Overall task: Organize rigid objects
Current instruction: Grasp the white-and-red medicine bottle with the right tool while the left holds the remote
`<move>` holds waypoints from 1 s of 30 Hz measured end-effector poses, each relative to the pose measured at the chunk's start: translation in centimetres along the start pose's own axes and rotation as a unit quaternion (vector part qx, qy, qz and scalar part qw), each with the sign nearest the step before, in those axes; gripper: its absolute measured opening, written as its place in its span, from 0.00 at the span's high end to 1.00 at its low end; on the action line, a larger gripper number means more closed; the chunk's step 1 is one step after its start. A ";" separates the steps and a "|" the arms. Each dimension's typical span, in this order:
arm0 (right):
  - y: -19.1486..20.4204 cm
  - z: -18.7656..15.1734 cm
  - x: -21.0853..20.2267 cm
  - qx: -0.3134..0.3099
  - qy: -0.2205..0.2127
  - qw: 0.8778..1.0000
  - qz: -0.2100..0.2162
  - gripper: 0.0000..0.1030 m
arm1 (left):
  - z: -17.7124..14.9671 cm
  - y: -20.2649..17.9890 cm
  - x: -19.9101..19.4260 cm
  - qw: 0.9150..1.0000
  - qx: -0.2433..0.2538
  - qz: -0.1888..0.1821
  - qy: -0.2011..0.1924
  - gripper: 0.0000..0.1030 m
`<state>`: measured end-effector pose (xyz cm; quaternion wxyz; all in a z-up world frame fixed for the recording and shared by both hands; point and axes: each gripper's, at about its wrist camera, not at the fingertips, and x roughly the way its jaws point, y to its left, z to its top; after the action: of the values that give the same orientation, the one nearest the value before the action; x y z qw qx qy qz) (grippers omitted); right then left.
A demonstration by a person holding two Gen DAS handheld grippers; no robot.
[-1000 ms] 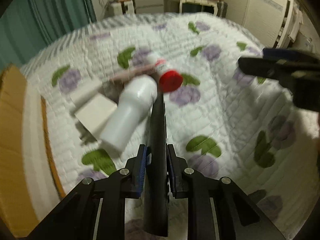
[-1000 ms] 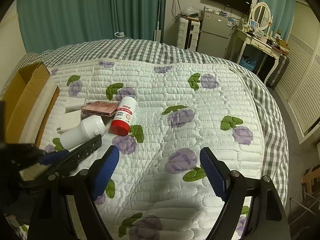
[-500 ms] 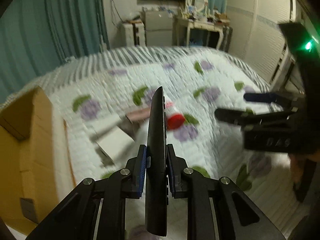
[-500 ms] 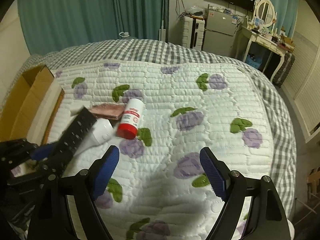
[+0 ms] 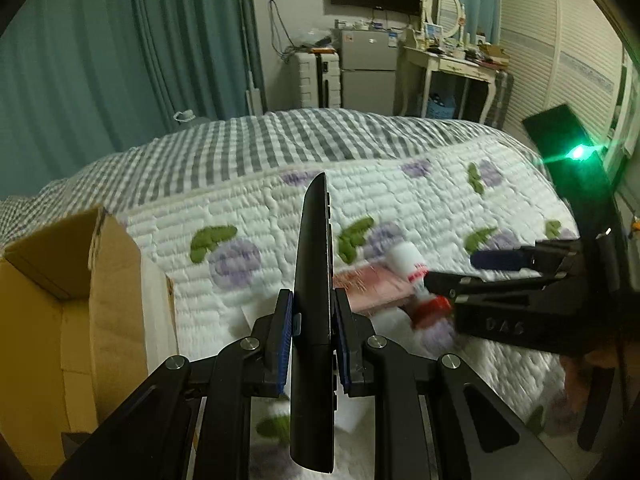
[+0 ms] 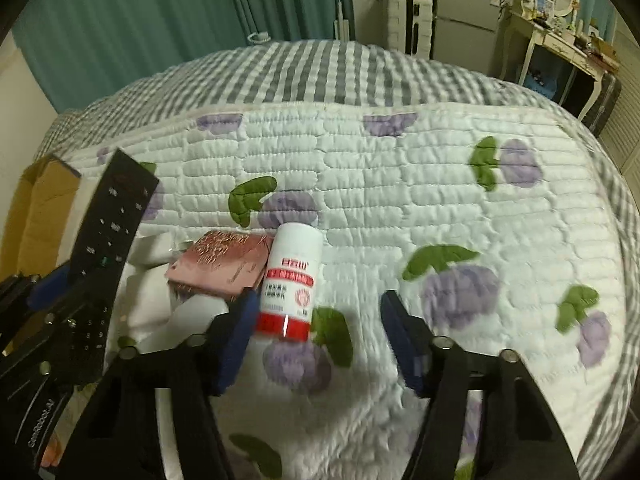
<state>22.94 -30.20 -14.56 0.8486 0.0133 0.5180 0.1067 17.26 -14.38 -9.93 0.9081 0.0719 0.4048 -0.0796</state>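
While left gripper (image 5: 312, 354) clamps the remote (image 5: 313, 300), right gripper (image 6: 316, 320), closing, empty, straddles the bottle (image 6: 290, 282); box (image 5: 72, 300) at nine o'clock likely next.

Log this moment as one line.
left gripper: shut on remote | right gripper: closing around red-capped bottle | box: open
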 end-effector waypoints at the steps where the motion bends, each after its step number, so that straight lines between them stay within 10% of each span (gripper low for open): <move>1: 0.1 0.3 0.6 0.000 0.006 1.000 0.000 0.44 | 0.3 0.1 0.3 1.000 0.000 0.002 -0.002 0.82; 14: 1.3 1.0 5.7 -0.007 0.061 0.998 0.004 0.46 | 0.3 0.9 1.7 1.000 -0.018 -0.001 0.013 0.82; 16: 2.3 0.8 5.8 -0.029 0.051 0.998 -0.014 0.65 | 0.2 0.8 1.4 1.000 -0.015 0.000 0.013 0.82; 30: 2.4 -0.8 -4.2 -0.020 -0.055 0.998 -0.025 0.65 | 0.9 0.7 -4.3 0.999 -0.021 -0.022 -0.022 0.82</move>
<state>19.99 -28.72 -10.94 0.8784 -0.0108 0.4682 0.0952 15.20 -13.44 -6.12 0.9161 0.0420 0.3877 -0.0928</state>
